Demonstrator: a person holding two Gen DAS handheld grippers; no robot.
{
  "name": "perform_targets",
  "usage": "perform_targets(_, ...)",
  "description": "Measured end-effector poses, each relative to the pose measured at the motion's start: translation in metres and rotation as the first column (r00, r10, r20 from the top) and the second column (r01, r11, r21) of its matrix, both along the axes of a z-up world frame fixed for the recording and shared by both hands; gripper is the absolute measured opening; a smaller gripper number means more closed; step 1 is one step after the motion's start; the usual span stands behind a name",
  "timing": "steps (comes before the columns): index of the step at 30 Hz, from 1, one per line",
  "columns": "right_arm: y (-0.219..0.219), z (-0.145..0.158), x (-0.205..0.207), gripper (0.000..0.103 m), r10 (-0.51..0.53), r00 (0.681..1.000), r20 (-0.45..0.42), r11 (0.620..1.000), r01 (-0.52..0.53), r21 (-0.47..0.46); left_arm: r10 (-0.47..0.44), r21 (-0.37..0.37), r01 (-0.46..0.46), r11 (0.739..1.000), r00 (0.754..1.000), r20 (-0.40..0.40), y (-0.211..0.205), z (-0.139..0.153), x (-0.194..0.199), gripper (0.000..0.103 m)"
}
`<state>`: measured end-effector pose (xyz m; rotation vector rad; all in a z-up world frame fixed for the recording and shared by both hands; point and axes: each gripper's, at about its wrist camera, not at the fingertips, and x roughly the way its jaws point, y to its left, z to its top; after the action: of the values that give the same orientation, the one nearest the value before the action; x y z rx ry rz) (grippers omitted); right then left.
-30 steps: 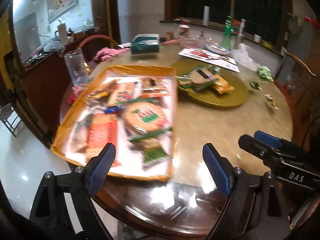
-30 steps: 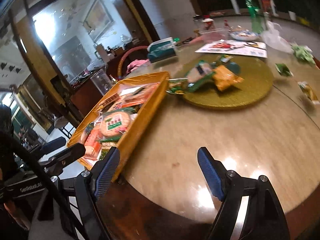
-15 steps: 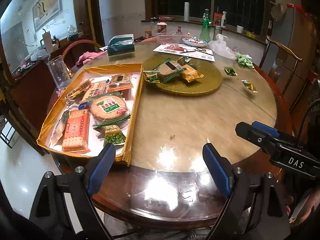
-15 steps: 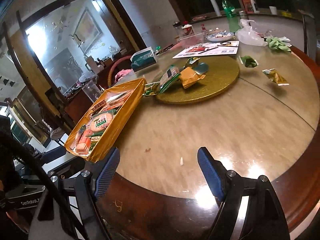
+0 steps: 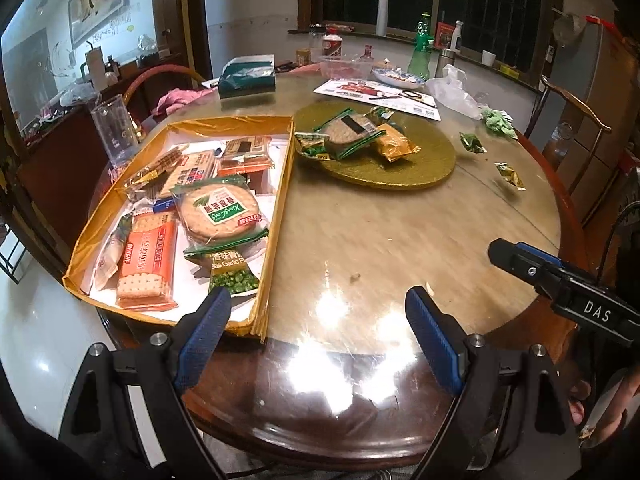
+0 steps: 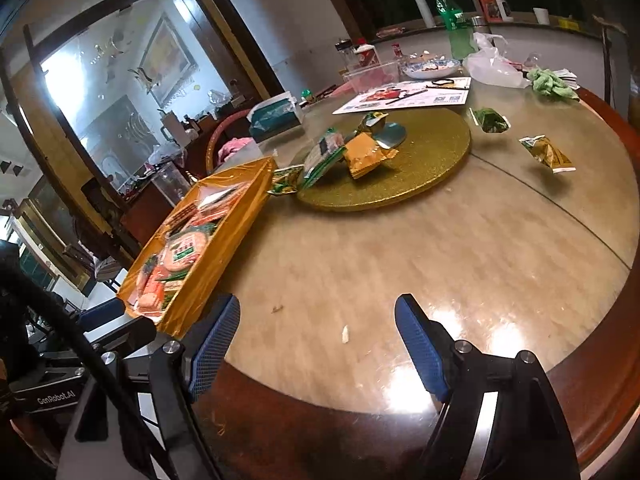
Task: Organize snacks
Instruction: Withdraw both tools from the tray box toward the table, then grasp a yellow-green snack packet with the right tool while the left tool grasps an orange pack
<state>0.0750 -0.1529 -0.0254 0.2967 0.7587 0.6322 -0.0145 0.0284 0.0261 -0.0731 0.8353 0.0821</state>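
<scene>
A gold tray on the round table's left holds several snack packs, among them round crackers and an orange biscuit pack. More packets lie on a gold round board: a green-edged cracker pack and an orange pack. Two small packets lie loose at the right. My left gripper hangs open over the near table edge beside the tray's corner. My right gripper is open and empty over bare tabletop.
A clear glass stands left of the tray. A teal tissue box, a leaflet, a plastic bag, a green bottle and green cloth crowd the far side. Wooden chairs ring the table.
Both grippers have shifted across the near table edge, so the tray and board sit differently in view. Both stayed open and empty.
</scene>
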Motion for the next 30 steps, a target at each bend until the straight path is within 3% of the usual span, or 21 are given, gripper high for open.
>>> perform_targets(9, -0.040, -0.012, 0.045, 0.080, -0.087, 0.995, -0.047, 0.996, 0.087, -0.004, -0.053, -0.043, 0.052, 0.998, 0.998, -0.029, -0.009, -0.013, 0.036, 0.089)
perform_targets(18, -0.094, -0.022, 0.121, 0.080, -0.191, 0.980, -0.049, 0.977, 0.185, -0.108, -0.071, -0.051, 0.068, 0.996, 0.995, -0.066, -0.015, -0.026, 0.065, 0.089)
perform_targets(22, -0.121, -0.020, 0.153, 0.074, -0.262, 0.964, -0.050, 0.960, 0.255, -0.119, -0.075, -0.056, 0.071, 0.996, 0.993, -0.088, -0.020, -0.033, 0.078, 0.089)
perform_targets(27, -0.136, -0.020, 0.191, 0.074, -0.268, 0.963, -0.030, 0.947, 0.257, -0.191, -0.097, -0.040, 0.093, 0.995, 0.991, -0.091, -0.031, -0.034, 0.093, 0.089)
perform_targets(28, -0.137, -0.025, 0.197, 0.074, -0.253, 0.966, -0.052, 0.952, 0.239, -0.190, -0.101, -0.040, 0.097, 0.994, 0.991, -0.092, -0.034, -0.034, 0.097, 0.089)
perform_targets(30, -0.137, -0.035, 0.205, 0.061, -0.245, 0.965, -0.091, 0.953, 0.222, -0.208, -0.104, -0.040, 0.100, 0.994, 0.990, -0.097, -0.036, -0.034, 0.102, 0.089)
